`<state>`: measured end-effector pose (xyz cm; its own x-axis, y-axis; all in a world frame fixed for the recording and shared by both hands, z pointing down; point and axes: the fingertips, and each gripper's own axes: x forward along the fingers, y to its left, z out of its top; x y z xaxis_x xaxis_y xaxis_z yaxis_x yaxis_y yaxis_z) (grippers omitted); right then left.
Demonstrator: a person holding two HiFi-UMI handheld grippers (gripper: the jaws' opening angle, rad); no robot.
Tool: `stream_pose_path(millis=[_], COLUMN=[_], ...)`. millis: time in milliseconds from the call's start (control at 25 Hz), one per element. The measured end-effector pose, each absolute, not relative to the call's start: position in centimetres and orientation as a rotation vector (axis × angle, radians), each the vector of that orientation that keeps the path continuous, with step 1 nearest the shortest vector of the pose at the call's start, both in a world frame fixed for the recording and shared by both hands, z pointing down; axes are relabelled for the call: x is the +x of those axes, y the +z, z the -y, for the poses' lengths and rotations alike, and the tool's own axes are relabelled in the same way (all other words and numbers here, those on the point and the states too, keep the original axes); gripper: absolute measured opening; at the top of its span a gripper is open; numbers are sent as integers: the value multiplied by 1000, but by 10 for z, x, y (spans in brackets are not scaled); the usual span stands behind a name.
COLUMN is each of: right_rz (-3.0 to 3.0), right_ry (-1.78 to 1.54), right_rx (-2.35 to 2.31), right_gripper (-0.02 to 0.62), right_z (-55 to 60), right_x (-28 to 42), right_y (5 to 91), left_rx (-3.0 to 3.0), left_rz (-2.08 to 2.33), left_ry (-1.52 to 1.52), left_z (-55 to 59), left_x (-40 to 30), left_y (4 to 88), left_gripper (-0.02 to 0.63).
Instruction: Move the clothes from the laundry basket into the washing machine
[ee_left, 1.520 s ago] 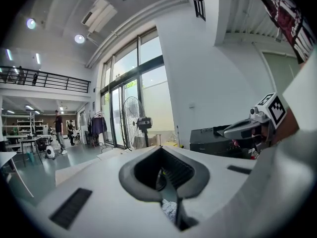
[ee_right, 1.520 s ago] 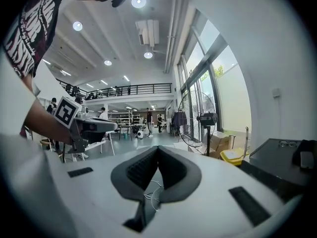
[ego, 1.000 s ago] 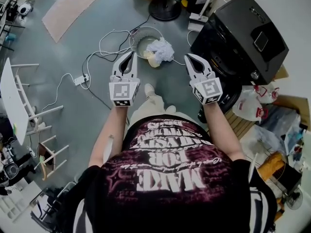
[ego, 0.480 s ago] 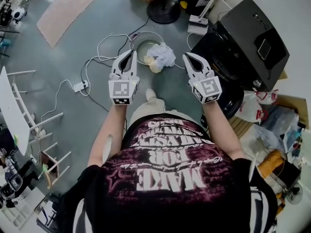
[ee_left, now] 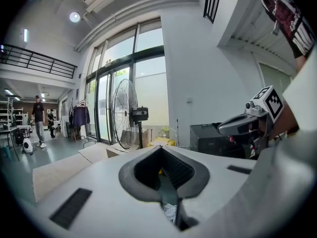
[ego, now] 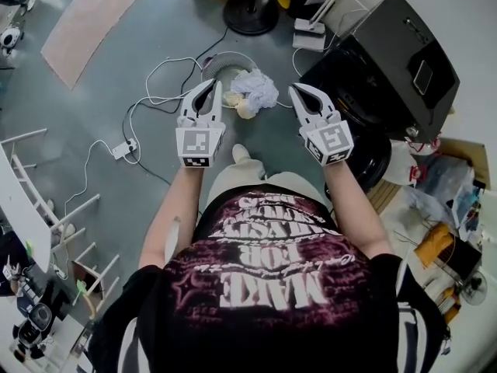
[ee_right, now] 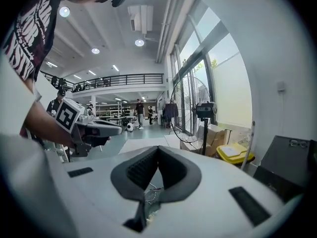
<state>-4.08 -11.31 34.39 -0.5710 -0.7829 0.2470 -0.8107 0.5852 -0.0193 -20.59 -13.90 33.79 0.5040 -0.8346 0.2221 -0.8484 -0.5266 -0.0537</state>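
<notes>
head view: left hand-held gripper (ego: 206, 90) and right hand-held gripper (ego: 299, 93) both clenched, empty; wire laundry basket (ego: 211, 61) with clothes (ego: 254, 88) just ahead between them.

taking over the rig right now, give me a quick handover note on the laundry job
Left hand-held gripper: shut, empty. Right hand-held gripper: shut, empty. Both hover short of the basket.
Round wire laundry basket stands on the floor ahead, crumpled white clothes spilling over its near rim; black washing machine to its right.
Done: nothing picked up yet; the machine's inside isn't visible.
Left: grab the clothes, load the machine.
</notes>
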Motion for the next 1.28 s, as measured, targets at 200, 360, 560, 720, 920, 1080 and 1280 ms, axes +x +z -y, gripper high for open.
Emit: stream_pose_path(millis=[200, 360, 560, 720, 920, 1080, 1280], right_rz=[2564, 2556, 2557, 2573, 2577, 2558, 2545], right_ry=[219, 242, 291, 335, 393, 414, 437], right_rx=[1338, 1358, 1350, 1314, 1285, 1262, 1219], right_gripper=[5, 5, 5, 5, 5, 5, 5], right_z=[122, 134, 154, 167, 185, 197, 207], right_x=[-42, -43, -42, -45, -35, -29, -26], right_y=[359, 374, 408, 443, 502, 546, 590], left_rx=[2669, 2663, 2688, 2666, 2658, 2629, 2603], left_rz=[1447, 1409, 1365, 1357, 1344, 1368, 1381], left_ry=[346, 388, 460, 508, 539, 545, 540], left_z=[150, 158, 172, 184, 201, 223, 243], left_x=[-207, -209, -201, -198, -186, -182, -168], left_y=[356, 377, 409, 439, 479, 516, 556], left_gripper=[5, 5, 5, 5, 5, 5, 5])
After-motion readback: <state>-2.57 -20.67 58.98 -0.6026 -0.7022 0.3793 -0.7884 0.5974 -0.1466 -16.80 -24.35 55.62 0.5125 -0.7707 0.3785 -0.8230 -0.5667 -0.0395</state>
